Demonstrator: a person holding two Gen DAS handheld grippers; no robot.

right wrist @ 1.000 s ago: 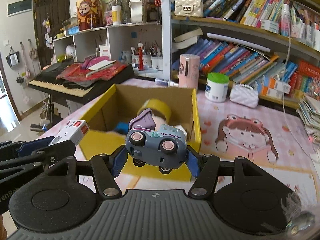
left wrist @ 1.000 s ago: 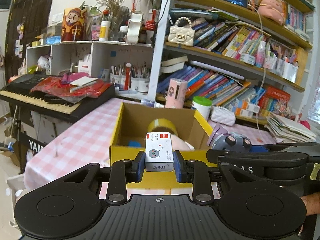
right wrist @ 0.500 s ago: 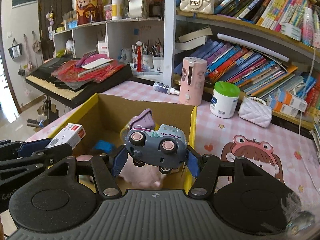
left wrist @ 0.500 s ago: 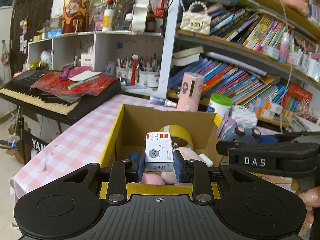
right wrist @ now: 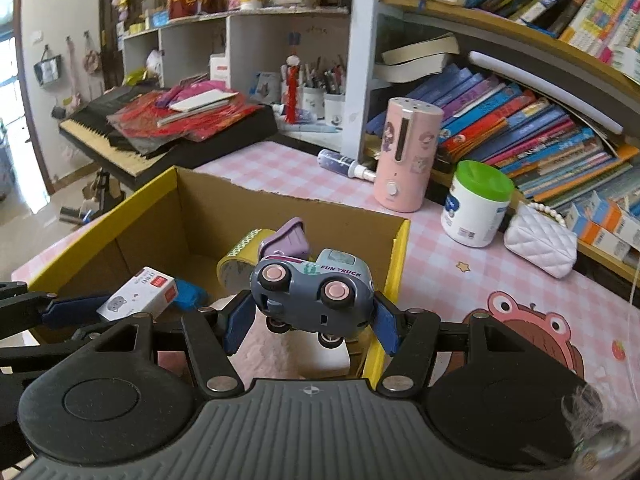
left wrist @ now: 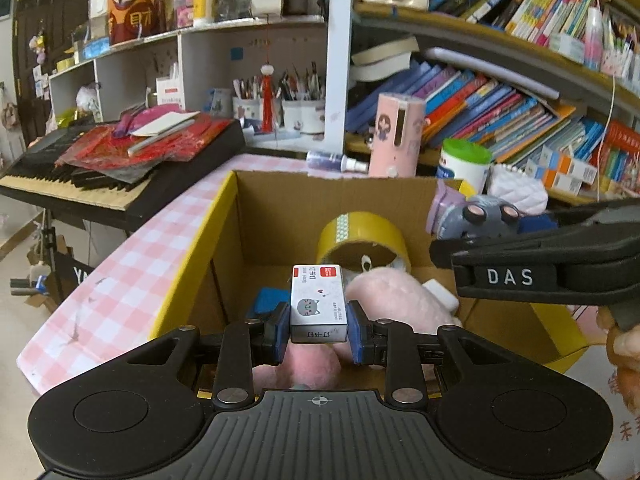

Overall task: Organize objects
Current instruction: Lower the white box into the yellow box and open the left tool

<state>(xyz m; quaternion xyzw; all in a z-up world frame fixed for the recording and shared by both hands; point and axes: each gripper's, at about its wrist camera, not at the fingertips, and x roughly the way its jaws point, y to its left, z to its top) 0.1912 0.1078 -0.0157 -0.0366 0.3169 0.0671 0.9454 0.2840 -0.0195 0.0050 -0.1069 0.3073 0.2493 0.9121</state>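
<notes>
- Two grippers hung over an open cardboard box [left wrist: 224,216], which stood on a pink checked tablecloth [left wrist: 120,272].
- Between the blue pads of the left gripper [left wrist: 319,330] a small white box [left wrist: 318,302] with a cat face was pinched, upright, above the things inside the cardboard box.
- Below and ahead of those fingers lay a pink plush toy [left wrist: 392,292], with a roll of yellow tape [left wrist: 362,240] leaning beyond it and a blue object [left wrist: 270,300] just to the left of the pads.
- The right gripper [right wrist: 312,322] clamped a grey toy truck [right wrist: 314,292] between its fingers, tipped on its side so the pink wheels faced the camera, over the box's right wall.
- Beyond the right fingers, outside the box, stood a pink cylinder [right wrist: 406,154], a white jar with a green lid [right wrist: 478,204] and a white quilted purse [right wrist: 540,240].
</notes>
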